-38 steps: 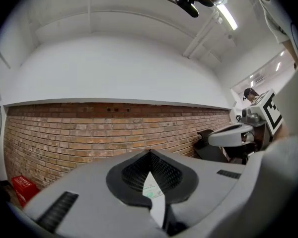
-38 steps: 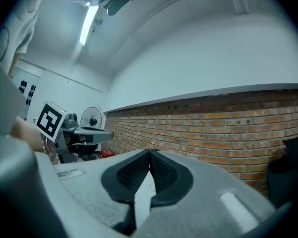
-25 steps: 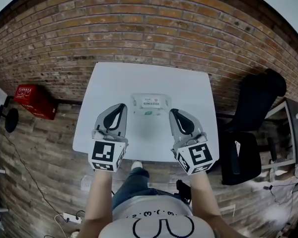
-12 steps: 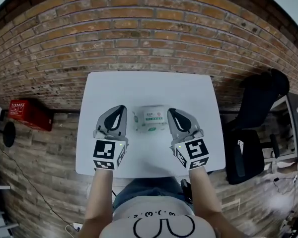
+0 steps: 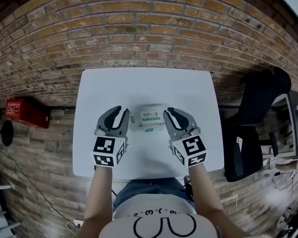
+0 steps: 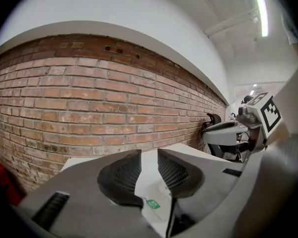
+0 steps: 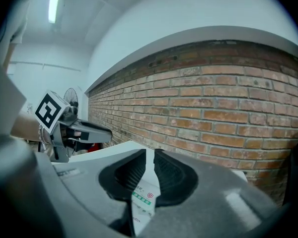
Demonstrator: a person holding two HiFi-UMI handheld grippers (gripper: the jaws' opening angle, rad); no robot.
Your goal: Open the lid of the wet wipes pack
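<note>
The wet wipes pack (image 5: 151, 119) lies flat on the white table (image 5: 144, 86), white with a green label, its lid down. My left gripper (image 5: 121, 112) hovers just left of the pack, and its jaws are opening with nothing between them. Through that gap, the left gripper view (image 6: 149, 168) shows the pack (image 6: 156, 203) low ahead. My right gripper (image 5: 169, 112) sits at the pack's right edge. Its jaws are also opening, by a narrow slit (image 7: 150, 168) that holds nothing. The pack (image 7: 140, 202) shows below them.
A brick wall (image 5: 139, 29) rises behind the table. A red box (image 5: 22, 112) stands on the floor at left. A black chair (image 5: 258, 118) is at right. Each gripper appears in the other's view (image 6: 251, 123) (image 7: 64, 125).
Both grippers have moved forward over the table and now flank the pack. Their jaws, shut before, have parted, the left pair wider.
</note>
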